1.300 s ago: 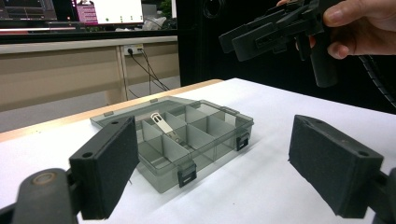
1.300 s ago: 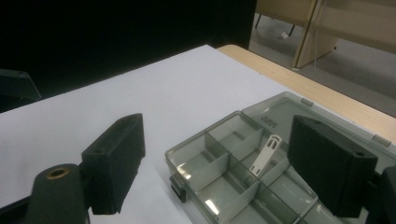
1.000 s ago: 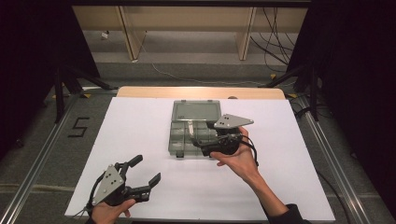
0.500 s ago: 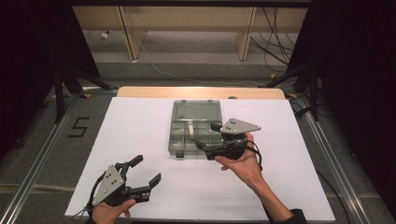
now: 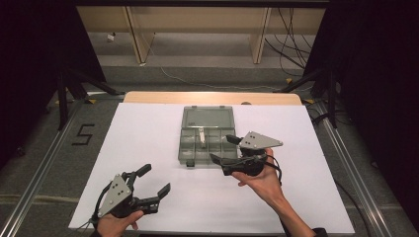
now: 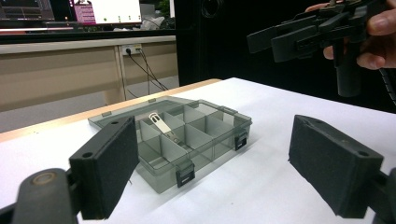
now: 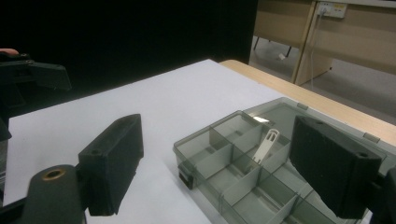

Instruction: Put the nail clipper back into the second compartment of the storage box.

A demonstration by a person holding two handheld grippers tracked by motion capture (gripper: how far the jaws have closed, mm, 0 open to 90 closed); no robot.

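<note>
A smoky clear compartment box (image 5: 190,149) lies mid-table with its lid (image 5: 207,118) folded flat behind it. A white clip (image 5: 202,134) leans in one middle compartment. My right gripper (image 5: 222,148) hovers open over the box's near right corner, jaws pointing left, nothing between them. My left gripper (image 5: 154,179) is open and empty near the front edge, left of the box. In the left gripper view the box (image 6: 187,135), the clip (image 6: 163,126) and the right gripper (image 6: 280,39) lie beyond my jaws. The right gripper view looks down on the box (image 7: 224,177) and clip (image 7: 265,145).
White paper (image 5: 148,138) covers the table, with a wooden strip (image 5: 212,97) bare at the far edge. Metal rails (image 5: 346,158) run along both sides on the floor. A "5" mark (image 5: 82,134) is on the floor to the left. Desk legs (image 5: 259,34) stand beyond.
The right gripper has drifted slightly to the right and toward the near side of the box. The left gripper has stayed in place.
</note>
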